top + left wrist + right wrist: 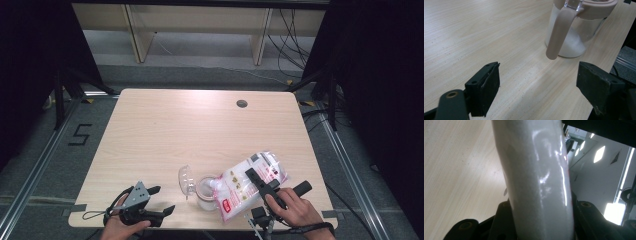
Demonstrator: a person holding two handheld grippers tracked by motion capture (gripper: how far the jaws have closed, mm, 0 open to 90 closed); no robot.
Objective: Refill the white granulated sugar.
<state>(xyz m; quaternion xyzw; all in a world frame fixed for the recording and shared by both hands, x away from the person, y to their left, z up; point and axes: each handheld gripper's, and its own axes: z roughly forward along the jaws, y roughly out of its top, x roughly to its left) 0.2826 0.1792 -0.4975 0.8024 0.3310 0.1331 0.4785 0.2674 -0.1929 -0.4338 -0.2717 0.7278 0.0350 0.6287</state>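
A clear glass jar (205, 194) with a pinkish rim stands near the table's front edge, its round clear lid (185, 180) swung open to the left. The jar (576, 37) holds white granules low inside, and its pinkish clasp (557, 35) hangs down the front. A plastic bag (252, 182) of white granules with red print leans tilted over the jar's mouth. My right gripper (254, 176) is shut on this bag (539, 177), jaws pressing both sides (541, 225). My left gripper (164, 200) rests left of the jar, open and holding nothing (536, 85).
The light wooden table (190, 130) has a dark cable hole (242, 103) at the back right. The table's front edge runs close to both hands. Beyond it are grey floor, a taped "5" mark (80, 134), wooden shelf legs and cables (295, 45).
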